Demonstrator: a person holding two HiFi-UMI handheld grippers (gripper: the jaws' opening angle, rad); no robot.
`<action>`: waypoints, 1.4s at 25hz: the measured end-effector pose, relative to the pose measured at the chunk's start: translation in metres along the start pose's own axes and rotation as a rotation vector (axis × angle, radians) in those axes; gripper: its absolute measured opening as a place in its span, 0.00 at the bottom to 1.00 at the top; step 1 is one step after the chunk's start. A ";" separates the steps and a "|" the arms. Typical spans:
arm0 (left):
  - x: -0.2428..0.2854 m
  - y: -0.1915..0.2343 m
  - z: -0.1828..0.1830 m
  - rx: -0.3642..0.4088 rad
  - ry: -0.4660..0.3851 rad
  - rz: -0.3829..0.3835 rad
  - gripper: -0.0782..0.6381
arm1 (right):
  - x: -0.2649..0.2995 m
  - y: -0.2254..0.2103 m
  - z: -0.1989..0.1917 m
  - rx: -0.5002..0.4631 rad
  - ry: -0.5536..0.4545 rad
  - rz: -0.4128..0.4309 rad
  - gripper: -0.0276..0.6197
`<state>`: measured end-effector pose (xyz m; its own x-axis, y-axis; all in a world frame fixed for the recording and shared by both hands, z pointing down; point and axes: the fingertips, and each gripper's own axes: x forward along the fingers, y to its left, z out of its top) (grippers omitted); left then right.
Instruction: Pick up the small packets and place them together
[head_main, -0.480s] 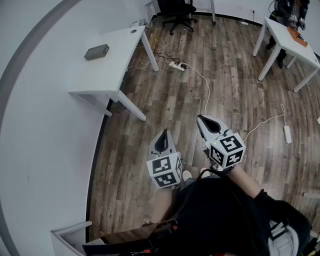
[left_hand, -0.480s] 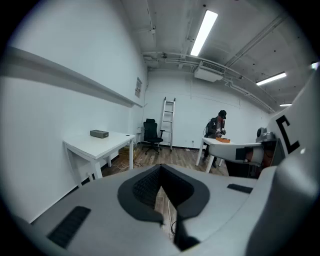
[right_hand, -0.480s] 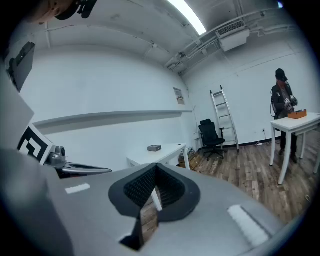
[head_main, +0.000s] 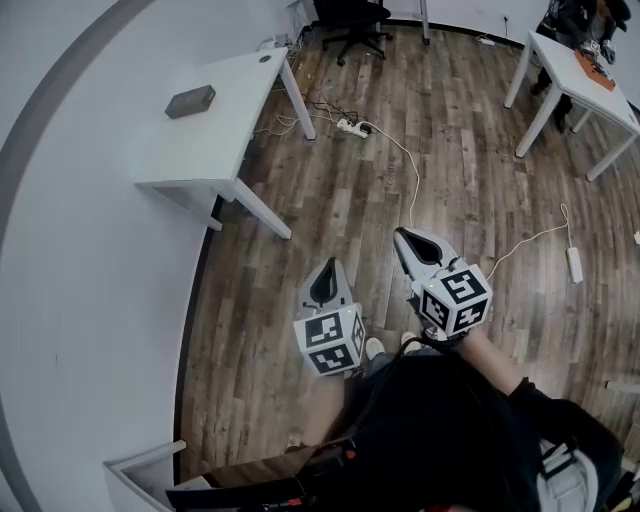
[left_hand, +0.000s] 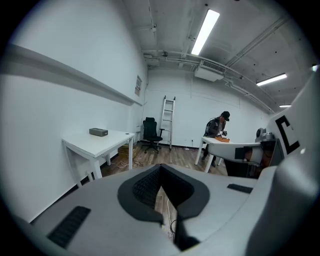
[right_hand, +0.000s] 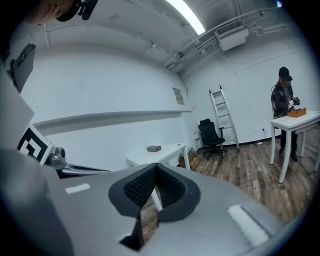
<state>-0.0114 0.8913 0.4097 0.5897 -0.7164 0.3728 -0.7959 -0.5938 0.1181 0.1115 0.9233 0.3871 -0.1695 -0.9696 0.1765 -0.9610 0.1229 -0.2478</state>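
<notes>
No small packets show in any view. I hold both grippers low in front of me, above the wooden floor. My left gripper (head_main: 326, 270) is shut with nothing in it; in the left gripper view its dark pads (left_hand: 145, 186) meet at the tip. To its right, my right gripper (head_main: 406, 238) is also shut and empty, its pads (right_hand: 142, 187) closed together. A grey box (head_main: 191, 101) lies on a white table (head_main: 230, 140) by the left wall, well ahead of both grippers.
A second white table (head_main: 560, 95) at the far right carries an orange thing (head_main: 596, 75), and a person (left_hand: 218, 127) stands there. A black office chair (head_main: 355, 20) and a ladder (left_hand: 168, 120) stand at the back. A power strip (head_main: 352, 128) and white cables lie on the floor.
The head view has shifted very slightly; both grippers stay where they were, still shut.
</notes>
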 end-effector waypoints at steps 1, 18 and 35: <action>0.001 0.002 0.001 0.000 0.000 0.000 0.10 | 0.001 0.000 0.001 0.008 -0.007 0.001 0.04; 0.025 0.054 -0.024 -0.040 0.063 -0.036 0.10 | 0.027 -0.010 -0.009 0.071 -0.048 -0.058 0.05; 0.208 0.061 0.077 -0.018 0.036 0.012 0.10 | 0.185 -0.145 0.071 0.055 -0.067 0.005 0.05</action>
<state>0.0733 0.6777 0.4239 0.5752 -0.7093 0.4075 -0.8053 -0.5785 0.1296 0.2345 0.7109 0.3878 -0.1575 -0.9812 0.1119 -0.9463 0.1176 -0.3010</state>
